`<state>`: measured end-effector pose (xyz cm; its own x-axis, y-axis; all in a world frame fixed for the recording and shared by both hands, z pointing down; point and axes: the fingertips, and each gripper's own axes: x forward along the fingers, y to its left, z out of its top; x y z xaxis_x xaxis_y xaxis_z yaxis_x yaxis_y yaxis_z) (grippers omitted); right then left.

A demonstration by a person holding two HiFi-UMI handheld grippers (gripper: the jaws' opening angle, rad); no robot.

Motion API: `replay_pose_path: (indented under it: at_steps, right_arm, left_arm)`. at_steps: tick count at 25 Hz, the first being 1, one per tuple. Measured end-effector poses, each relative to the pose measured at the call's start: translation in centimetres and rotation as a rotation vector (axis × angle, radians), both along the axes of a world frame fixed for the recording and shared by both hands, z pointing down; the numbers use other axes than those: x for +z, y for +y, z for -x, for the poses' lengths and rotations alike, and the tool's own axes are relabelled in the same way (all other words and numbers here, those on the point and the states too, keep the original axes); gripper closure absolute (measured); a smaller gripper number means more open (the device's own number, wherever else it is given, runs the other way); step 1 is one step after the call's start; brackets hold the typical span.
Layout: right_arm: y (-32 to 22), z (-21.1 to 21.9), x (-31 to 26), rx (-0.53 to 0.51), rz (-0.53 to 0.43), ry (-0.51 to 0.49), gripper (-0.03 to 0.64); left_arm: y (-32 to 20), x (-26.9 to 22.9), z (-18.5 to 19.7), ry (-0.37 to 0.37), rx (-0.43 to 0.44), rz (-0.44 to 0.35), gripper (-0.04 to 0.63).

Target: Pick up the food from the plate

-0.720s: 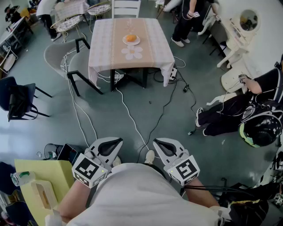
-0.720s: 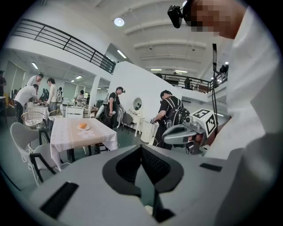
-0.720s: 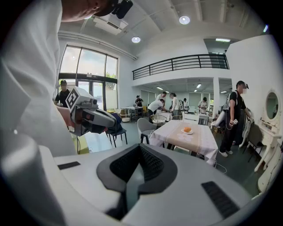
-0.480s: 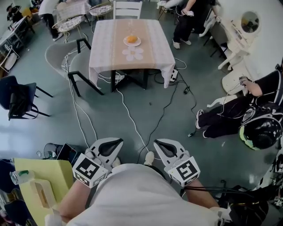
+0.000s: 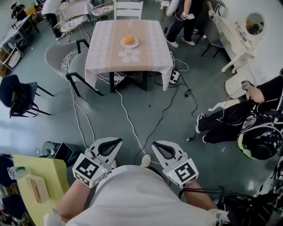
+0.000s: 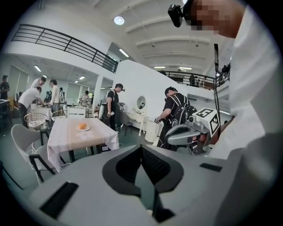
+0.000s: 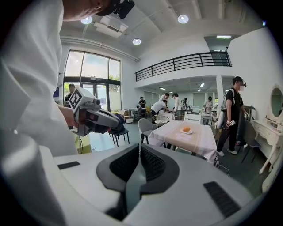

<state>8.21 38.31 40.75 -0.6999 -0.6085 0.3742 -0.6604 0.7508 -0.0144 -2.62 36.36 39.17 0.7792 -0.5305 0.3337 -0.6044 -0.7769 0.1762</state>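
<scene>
Grippers shut and empty; food on plate at far table.

Left gripper (image 5: pixel 117 142) and right gripper (image 5: pixel 155 145) low at bottom centre of head view, side by side and apart, fingers of each pressed together with nothing between. Food (image 5: pixel 129 40) — round, orange — on white plate (image 5: pixel 123 44), on table (image 5: pixel 104 46) at upper centre of frame, well apart from both grippers. Pale cloth with tan centre strip over table, with flower-shaped mat (image 5: pixel 129 55) just below plate. White chair (image 5: pixel 127 9) at top edge and grey chair (image 5: pixel 56 55) left of table. Cables (image 5: pixel 128 115) across floor (image 5: pixel 40 119) between table and grippers. Table and plate beyond shut jaws — left of centre in left gripper view, right of centre in right gripper view.
</scene>
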Motion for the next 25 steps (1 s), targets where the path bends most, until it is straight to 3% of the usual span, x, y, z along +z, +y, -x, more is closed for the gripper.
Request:
replay_pose_path:
  at_steps: [8,13,20,25]
  right_arm:
    - [-2.4,-6.0,0.9,-0.110,-0.009,0.005,0.545]
    - [-5.7,-8.5,2.0,-0.095,0.011,-0.007,0.543]
    - [-14.6,-8.0,1.9,-0.002,-0.001,-0.025,0.536]
    - [-22.7,-5.2,0.5,0.069,-0.006,-0.002,0.533]
  left_arm:
    - [-3.3,0.2,-5.5,-0.008,-0.132,-0.005,0.586]
    - [-6.3,1.1,-7.4,-0.027,-0.155,0.013,0.556]
    - [-15.6,1.1,-6.6,0.002,-0.110,-0.013,0.529]
    - [-25.1,0.8,-2.9,0.033,-0.090,-0.018,0.526]
